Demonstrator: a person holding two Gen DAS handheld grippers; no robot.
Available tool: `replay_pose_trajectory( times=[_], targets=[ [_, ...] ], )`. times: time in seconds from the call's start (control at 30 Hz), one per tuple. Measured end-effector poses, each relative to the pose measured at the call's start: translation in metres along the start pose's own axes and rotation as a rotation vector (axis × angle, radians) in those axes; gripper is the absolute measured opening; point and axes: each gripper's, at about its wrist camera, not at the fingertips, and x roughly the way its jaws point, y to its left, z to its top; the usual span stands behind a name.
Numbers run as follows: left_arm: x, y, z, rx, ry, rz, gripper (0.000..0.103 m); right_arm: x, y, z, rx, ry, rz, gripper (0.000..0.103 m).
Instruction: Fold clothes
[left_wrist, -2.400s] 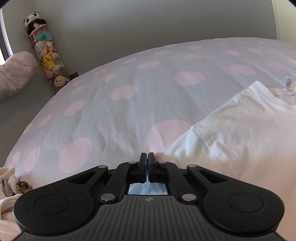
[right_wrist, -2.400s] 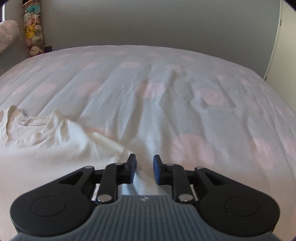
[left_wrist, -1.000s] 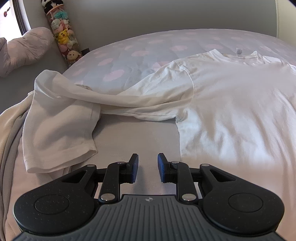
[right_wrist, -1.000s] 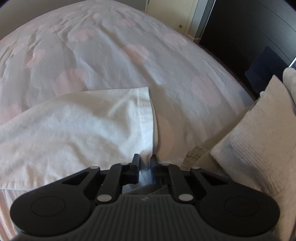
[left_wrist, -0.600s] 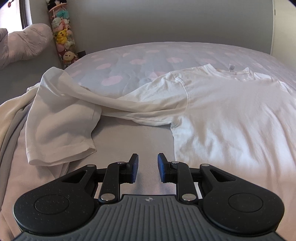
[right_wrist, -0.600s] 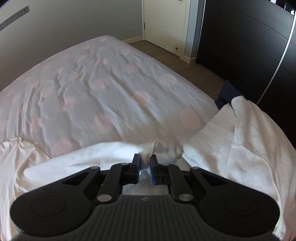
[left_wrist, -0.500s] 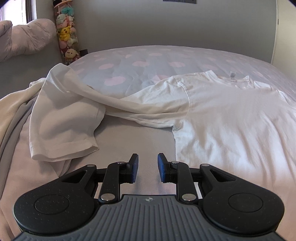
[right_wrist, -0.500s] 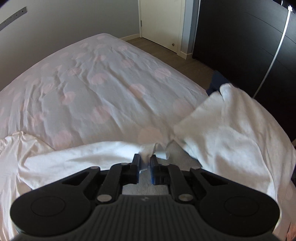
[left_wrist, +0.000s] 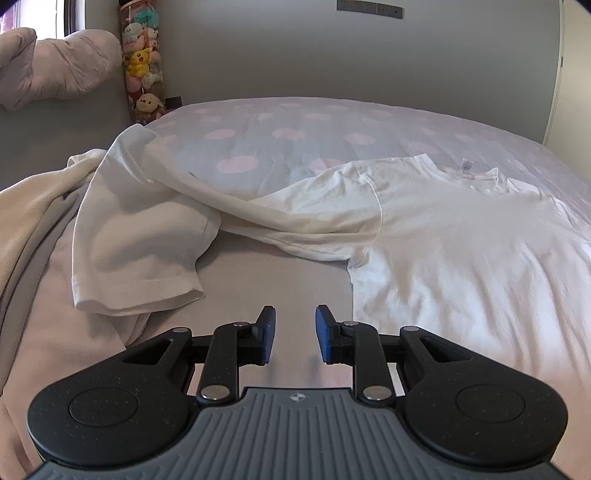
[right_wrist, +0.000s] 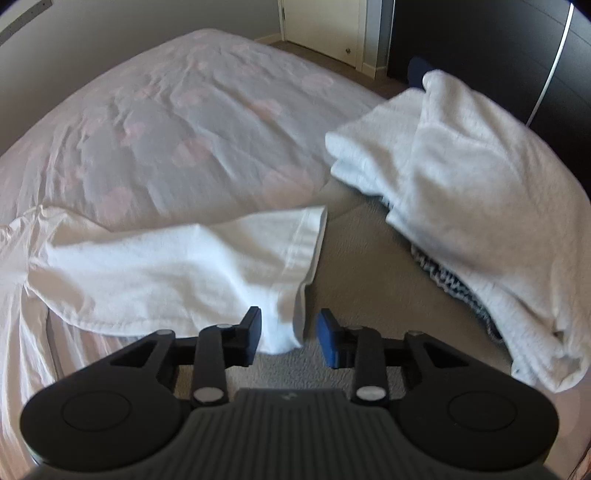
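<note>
Looking at: a bed (left_wrist: 332, 122) with a pink-dotted duvet, a white T-shirt (left_wrist: 461, 251) spread flat on it, neck label up by the far side
Far left, left view: beige garment (left_wrist: 33, 221) bunched at the bed's edge, with a second white tee (left_wrist: 140, 236) draped over it, sleeve hem facing the camera
Back corner: tall clear tube of plush toys (left_wrist: 142, 74) against the wall, pinkish pillow (left_wrist: 55, 66) just left of it
T-shirt's left sleeve: stretched out toward that second tee and running underneath its edge, kinda rumpled
Left tongs (left_wrist: 292, 334): parted a bit, nothing between them, hanging over bare grey sheet (left_wrist: 273, 280) just beside the T-shirt's side seam, not touching it
Right view, left part: the T-shirt's other sleeve (right_wrist: 184, 269) lies out flat, hem toward the right, its lower corner drooping
Right tongs (right_wrist: 290, 338): jaws have just been opening; that drooping sleeve corner sits between them, close to the left pad, but nothing is pinching it
Right of that: a folded white towel (right_wrist: 461, 177) heaped over something dark and patterned (right_wrist: 450, 280), can't tell what
Picture is a bit blurry on this side
</note>
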Motion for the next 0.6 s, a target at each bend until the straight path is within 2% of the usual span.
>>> replay_pose_trajectory(
  times=[0.13,0.23,0.37,0.4,0.47,0.5,0.57,0.6],
  targets=[
    [0.004,-0.006,0.000,0.035,0.008,0.009,0.022,0.011,-0.003,0.029,-0.012,-0.062,-0.020,0.040],
    [0.004,-0.009,-0.001,0.058,0.009,0.016,0.022,0.040,-0.005,0.041,-0.014,-0.052,-0.057,0.040],
    [0.009,-0.006,-0.002,0.044,0.032,0.039,0.022,0.071,-0.014,0.047,0.033,-0.051,-0.055,0.038],
    [0.011,-0.006,-0.002,0.038,0.038,0.044,0.022,0.075,-0.015,0.048,0.039,-0.055,-0.048,0.035],
    [0.014,-0.007,-0.002,0.038,0.046,0.048,0.022,0.080,-0.015,0.050,0.041,-0.062,-0.036,0.020],
    [0.016,-0.008,-0.002,0.047,0.049,0.049,0.022,0.081,-0.014,0.050,0.042,-0.057,-0.038,0.008],
    [0.017,-0.013,-0.003,0.071,0.052,0.044,0.022,0.075,-0.012,0.050,0.034,-0.086,-0.051,0.005],
    [0.018,-0.015,-0.004,0.085,0.053,0.040,0.022,0.067,-0.012,0.049,0.029,-0.129,-0.075,0.004]
  ],
)
